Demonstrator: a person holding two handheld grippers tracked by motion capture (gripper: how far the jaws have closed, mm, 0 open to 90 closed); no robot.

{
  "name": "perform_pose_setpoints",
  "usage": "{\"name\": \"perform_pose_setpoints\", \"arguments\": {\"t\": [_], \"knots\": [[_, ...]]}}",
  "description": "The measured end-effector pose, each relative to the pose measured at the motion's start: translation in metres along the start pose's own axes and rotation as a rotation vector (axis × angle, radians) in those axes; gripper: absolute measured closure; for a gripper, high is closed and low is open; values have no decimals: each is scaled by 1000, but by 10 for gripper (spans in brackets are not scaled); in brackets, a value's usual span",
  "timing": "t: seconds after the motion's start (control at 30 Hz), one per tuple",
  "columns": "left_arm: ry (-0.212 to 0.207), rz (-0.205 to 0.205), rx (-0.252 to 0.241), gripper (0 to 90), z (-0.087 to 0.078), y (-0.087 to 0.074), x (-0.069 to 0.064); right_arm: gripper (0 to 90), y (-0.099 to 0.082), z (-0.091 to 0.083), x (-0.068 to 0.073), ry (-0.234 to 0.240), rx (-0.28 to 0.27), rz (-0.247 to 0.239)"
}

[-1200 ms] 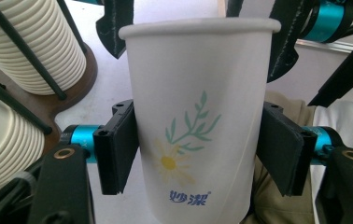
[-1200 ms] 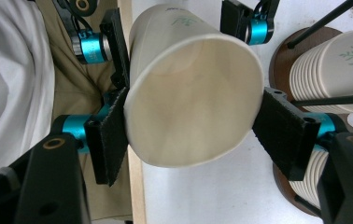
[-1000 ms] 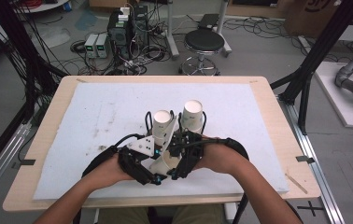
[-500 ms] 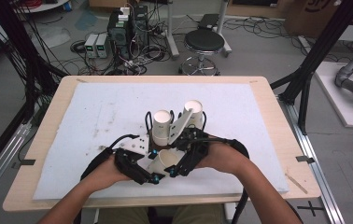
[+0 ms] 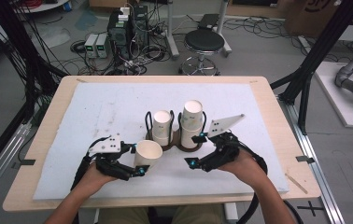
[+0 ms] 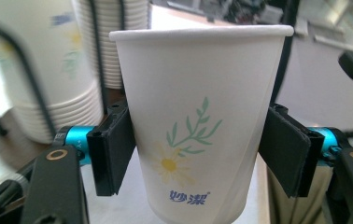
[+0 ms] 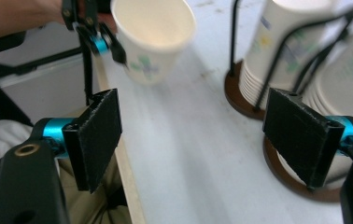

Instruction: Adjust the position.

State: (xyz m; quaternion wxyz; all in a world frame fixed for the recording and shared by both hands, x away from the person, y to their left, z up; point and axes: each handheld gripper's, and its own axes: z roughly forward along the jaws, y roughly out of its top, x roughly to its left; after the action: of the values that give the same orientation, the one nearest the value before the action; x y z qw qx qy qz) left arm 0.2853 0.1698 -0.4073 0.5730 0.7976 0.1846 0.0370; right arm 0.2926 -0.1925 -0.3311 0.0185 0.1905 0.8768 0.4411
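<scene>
matt paper cup [image 6: 202, 126], white foam mat [image 5: 95, 107], wooden table [image 5: 44, 119].

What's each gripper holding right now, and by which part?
The left gripper clamps a single paper cup by its side walls, about mid-height. The right gripper holds nothing.

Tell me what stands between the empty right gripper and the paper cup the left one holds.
Nothing visible does. From the right gripper, the bare white foam mat runs straight to the white flower-printed paper cup gripped by the left gripper. The brown wire-frame cup holder with its stacked cups stands off to the side.
</scene>
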Motion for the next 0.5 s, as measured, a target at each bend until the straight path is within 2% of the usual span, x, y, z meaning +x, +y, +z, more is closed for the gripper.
{"name": "perform_pose_setpoints", "arguments": {"t": [0.03,0.07,0.1,0.13,0.17,0.27,0.3,0.33,0.37,0.4,0.5], "knots": [[0,0,0,301,0,0,0,204,0,0,0,0,0,0],[16,-8,-12,301,-3,-3,2,204,-11,-3,-3,-12,-20,25],[27,-12,-23,301,-6,-5,3,204,-11,-3,-3,-12,-20,25],[50,-21,-54,301,-13,-8,6,204,-22,-6,-6,-42,-42,39],[50,-21,-54,301,-13,-8,6,204,-27,-8,-7,-53,-55,49],[97,-25,-128,299,-25,-11,11,204,-42,-13,-10,-99,-101,61],[97,-25,-128,299,-25,-11,11,204,-42,-13,-10,-99,-101,61],[118,-30,-156,299,-30,-11,12,204,-51,-17,-11,-138,-132,68],[118,-30,-156,299,-30,-11,12,204,-51,-17,-11,-138,-132,68],[139,-32,-175,299,-34,-12,13,204,-59,-22,-13,-176,-165,78],[158,-33,-189,297,-37,-13,14,204,-69,-27,-16,-240,-202,95]]}}
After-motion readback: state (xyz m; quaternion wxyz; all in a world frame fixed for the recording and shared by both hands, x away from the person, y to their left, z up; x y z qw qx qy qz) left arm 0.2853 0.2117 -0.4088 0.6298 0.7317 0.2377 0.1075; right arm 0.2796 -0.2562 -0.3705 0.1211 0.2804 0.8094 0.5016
